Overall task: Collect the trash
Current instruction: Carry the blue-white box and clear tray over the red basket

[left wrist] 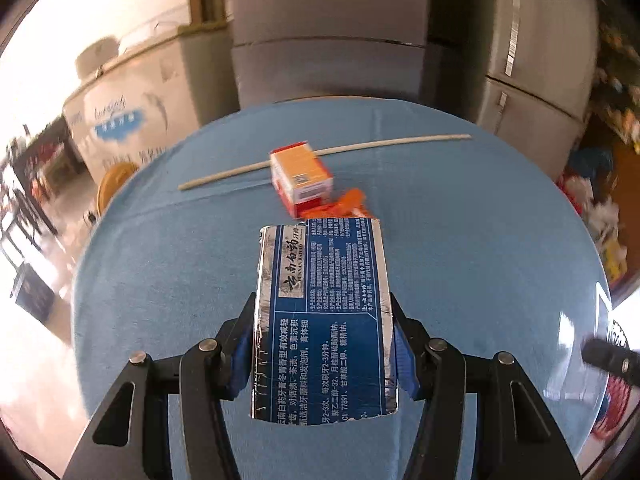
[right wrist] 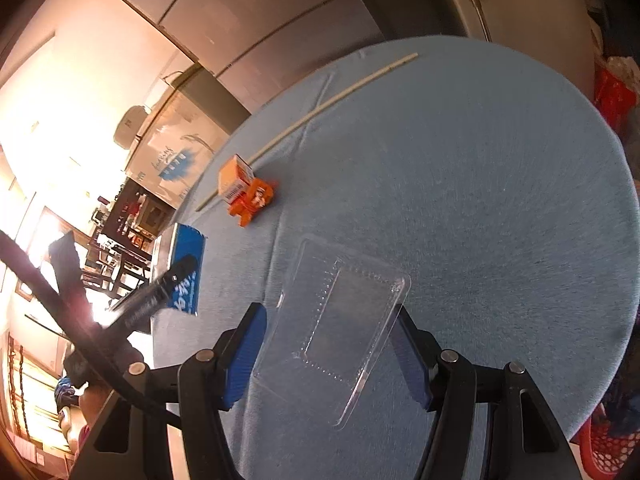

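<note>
Your left tongs [left wrist: 324, 344] are clamped on the blue toothpaste box [left wrist: 324, 312], holding it above the blue-clothed counter [left wrist: 480, 240]. Beyond it on the cloth lie a thin stick [left wrist: 320, 154], an orange carton [left wrist: 300, 178] and a crumpled orange wrapper [left wrist: 344, 204] touching the carton. Your right tongs [right wrist: 330, 352] grip a clear plastic tray [right wrist: 344, 320] by its two sides, over the counter's near part.
</note>
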{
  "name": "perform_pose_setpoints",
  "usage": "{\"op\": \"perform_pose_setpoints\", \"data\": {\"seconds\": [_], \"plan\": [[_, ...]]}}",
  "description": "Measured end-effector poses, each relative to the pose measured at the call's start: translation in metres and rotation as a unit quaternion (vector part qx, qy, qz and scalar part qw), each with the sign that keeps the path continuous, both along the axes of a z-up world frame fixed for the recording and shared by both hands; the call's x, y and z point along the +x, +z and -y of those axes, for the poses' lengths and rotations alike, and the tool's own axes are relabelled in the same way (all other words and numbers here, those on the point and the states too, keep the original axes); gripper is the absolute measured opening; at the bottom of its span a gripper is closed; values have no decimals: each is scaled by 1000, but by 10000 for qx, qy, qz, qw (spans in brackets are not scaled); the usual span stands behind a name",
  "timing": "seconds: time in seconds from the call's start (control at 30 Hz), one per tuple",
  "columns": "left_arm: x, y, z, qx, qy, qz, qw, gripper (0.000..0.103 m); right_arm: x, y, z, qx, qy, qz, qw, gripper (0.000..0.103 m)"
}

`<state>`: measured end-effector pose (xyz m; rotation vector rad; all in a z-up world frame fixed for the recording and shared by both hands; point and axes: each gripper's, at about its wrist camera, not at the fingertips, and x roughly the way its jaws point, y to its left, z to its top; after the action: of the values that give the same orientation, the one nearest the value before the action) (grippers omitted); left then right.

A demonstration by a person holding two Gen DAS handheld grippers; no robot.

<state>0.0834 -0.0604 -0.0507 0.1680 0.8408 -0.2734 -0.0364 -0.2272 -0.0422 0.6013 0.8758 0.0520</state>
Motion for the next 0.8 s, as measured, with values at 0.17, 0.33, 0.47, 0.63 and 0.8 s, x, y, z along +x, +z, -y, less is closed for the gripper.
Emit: {"op": "perform_pose_setpoints", "data": {"seconds": [0.17,0.33,0.47,0.63,0.8], "plan": [[-32,9,25,350,-360,249,9984,59,-18,13,7,-9,-63,213,9998,66],[-59,19,43,472,-628,416,9960,59,-33,23,15,-21,-153,357,9992,66],[-76,26,55,565,-741,499,9944,59,-47,29,25,-25,-241,447,9987,66],[-92,34,64,619,-848,583,9928,59,-61,33,35,10,-332,517,9981,66],[-105,39,75,670,-999,691,9903,59,-74,35,45,46,-433,583,9973,66]]}}
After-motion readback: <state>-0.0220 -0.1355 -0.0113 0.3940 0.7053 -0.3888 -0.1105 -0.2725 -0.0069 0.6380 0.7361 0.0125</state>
